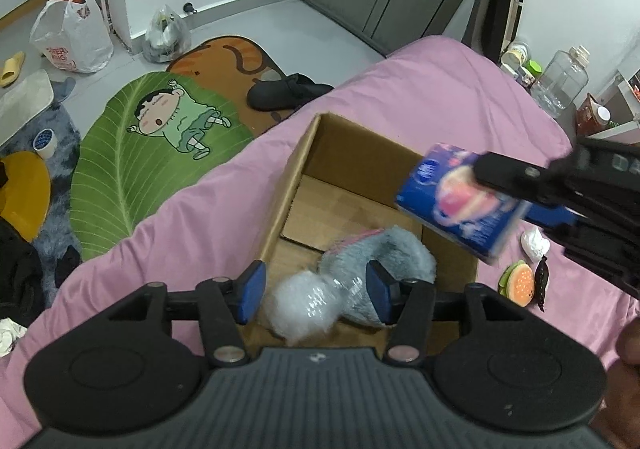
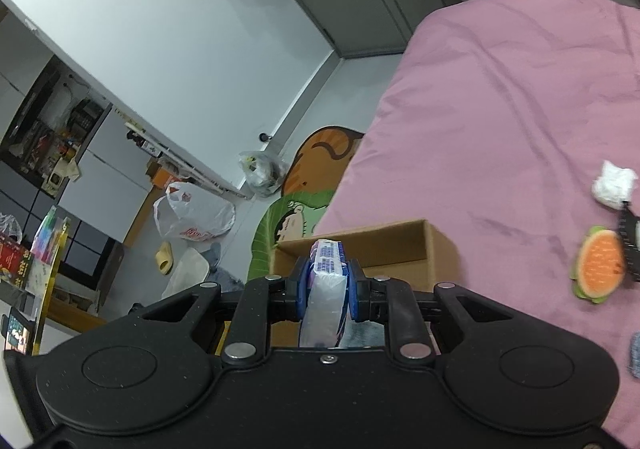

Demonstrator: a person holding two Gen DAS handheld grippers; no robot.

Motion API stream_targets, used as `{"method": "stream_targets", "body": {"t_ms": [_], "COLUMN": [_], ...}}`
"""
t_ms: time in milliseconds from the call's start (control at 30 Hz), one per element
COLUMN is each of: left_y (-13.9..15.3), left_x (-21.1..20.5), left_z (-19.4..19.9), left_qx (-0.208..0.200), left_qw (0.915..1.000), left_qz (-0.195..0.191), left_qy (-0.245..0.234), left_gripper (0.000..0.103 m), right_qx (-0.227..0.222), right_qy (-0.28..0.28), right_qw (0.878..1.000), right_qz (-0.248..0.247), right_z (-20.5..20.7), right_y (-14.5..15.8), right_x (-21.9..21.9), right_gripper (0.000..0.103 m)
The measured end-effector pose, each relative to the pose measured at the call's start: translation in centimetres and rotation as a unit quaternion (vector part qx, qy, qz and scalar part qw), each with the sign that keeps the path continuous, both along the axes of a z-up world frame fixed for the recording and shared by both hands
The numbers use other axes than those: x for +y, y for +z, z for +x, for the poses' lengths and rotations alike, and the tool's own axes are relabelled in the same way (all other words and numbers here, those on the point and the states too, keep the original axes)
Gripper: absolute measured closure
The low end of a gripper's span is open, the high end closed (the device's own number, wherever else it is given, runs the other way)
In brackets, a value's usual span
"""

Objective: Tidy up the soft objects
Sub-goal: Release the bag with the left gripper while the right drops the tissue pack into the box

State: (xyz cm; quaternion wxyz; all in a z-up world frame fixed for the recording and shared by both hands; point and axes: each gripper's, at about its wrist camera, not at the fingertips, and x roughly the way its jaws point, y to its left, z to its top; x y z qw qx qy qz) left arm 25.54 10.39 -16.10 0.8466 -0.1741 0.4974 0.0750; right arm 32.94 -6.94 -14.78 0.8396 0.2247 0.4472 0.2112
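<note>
Left gripper (image 1: 314, 285): your jaws stand released, the plush toy (image 1: 376, 253) already in the cardboard box (image 1: 308, 153).
Right gripper (image 2: 328, 285): you pinch the tissue pack (image 2: 326, 289), carrying it boxward.

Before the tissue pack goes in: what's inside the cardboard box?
Inside the cardboard box: a grey plush toy and a white fluffy ball in clear wrap, on bare bottom flaps. Its near corner is hidden behind the left hand-held gripper.
</note>
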Motion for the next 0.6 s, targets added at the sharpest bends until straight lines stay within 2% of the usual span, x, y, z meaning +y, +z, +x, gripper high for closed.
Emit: {"method": "stream_targets", "body": {"t_ms": [133, 167, 200, 233, 267, 367, 533, 600], "left_y": [0.4, 0.4, 0.4, 0.4, 0.3, 0.4, 0.4, 0.6], "left_x": [0.2, 0.3, 0.3, 0.3, 0.3, 0.3, 0.4, 0.5], "left_z": [-0.2, -0.2, -0.2, -0.3, -0.3, -0.5, -1.0, -1.3], "left_qx": [-0.004, -0.004, -0.003, -0.002, 0.000, 0.000, 0.010, 0.010], "left_qw": [1.0000, 1.0000, 1.0000, 1.0000, 1.0000, 1.0000, 0.9997, 0.9996], "left_qz": [0.001, 0.001, 0.003, 0.004, 0.005, 0.004, 0.007, 0.010], "left_qy": [0.005, 0.005, 0.006, 0.006, 0.007, 0.008, 0.020, 0.025], "left_gripper": [0.048, 0.048, 0.048, 0.048, 0.048, 0.048, 0.046, 0.037], "right_qx": [0.000, 0.002, 0.013, 0.032, 0.037, 0.017, 0.028, 0.023], "right_qy": [0.008, 0.009, 0.007, 0.004, 0.001, -0.005, -0.020, -0.022], "right_qw": [1.000, 1.000, 1.000, 0.999, 0.999, 1.000, 0.999, 0.999], "right_qz": [0.009, 0.011, 0.010, 0.009, 0.011, 0.005, 0.001, -0.007], "right_z": [0.5, 0.6, 0.9, 1.1, 1.1, 0.3, -0.6, -1.2], "right_y": [-0.1, -0.2, -0.5, -0.8, -1.0, -0.4, -0.3, 0.1], "right_x": [1.2, 1.4, 1.4, 1.4, 1.1, 0.2, -1.5, -1.8], "right_gripper": [0.083, 0.079, 0.073, 0.052, 0.042, 0.042, 0.042, 0.040]}}
